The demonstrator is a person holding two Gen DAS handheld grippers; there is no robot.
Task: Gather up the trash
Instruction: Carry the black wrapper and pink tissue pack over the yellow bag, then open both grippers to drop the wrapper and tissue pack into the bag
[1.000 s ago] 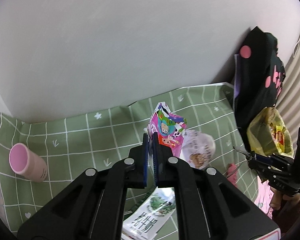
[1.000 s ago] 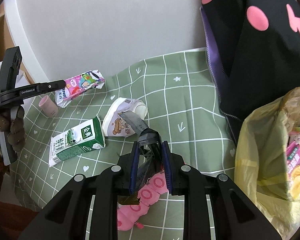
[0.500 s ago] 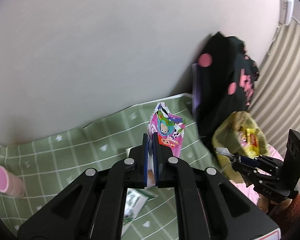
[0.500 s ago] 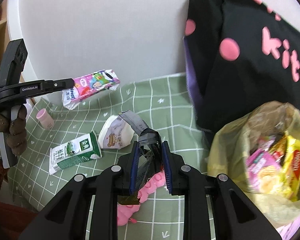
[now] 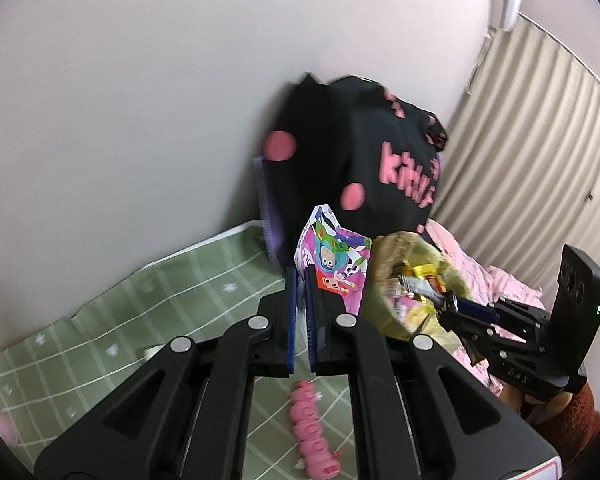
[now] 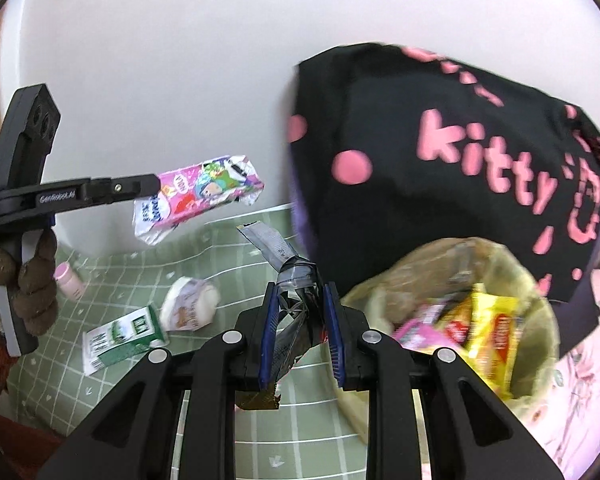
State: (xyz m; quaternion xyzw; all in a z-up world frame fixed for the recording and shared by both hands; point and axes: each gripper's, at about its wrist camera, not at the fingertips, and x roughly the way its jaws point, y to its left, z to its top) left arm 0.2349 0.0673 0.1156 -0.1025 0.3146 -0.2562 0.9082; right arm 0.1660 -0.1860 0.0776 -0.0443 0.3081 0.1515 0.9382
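Note:
My left gripper point(image 5: 301, 280) is shut on a pink cartoon snack wrapper point(image 5: 334, 258), held in the air left of the yellow trash bag point(image 5: 416, 280); the gripper and wrapper also show in the right wrist view point(image 6: 198, 196). My right gripper point(image 6: 300, 308) is shut on a crumpled silver-black wrapper point(image 6: 296, 280), just left of the bag's open mouth point(image 6: 452, 320), which holds several yellow and pink packets. In the left wrist view the right gripper point(image 5: 446, 304) sits at the bag's rim.
On the green checked cloth point(image 6: 228, 248) lie a green milk carton point(image 6: 120, 338), a white crumpled cup point(image 6: 190, 306), a pink bottle point(image 6: 70, 280) and a pink strip point(image 5: 312, 420). A black "kitty" bag point(image 6: 440, 152) stands against the wall behind the trash bag.
Both grippers have swung right toward the yellow trash bag, each still holding its wrapper. The bag's open mouth has come close under the right gripper.

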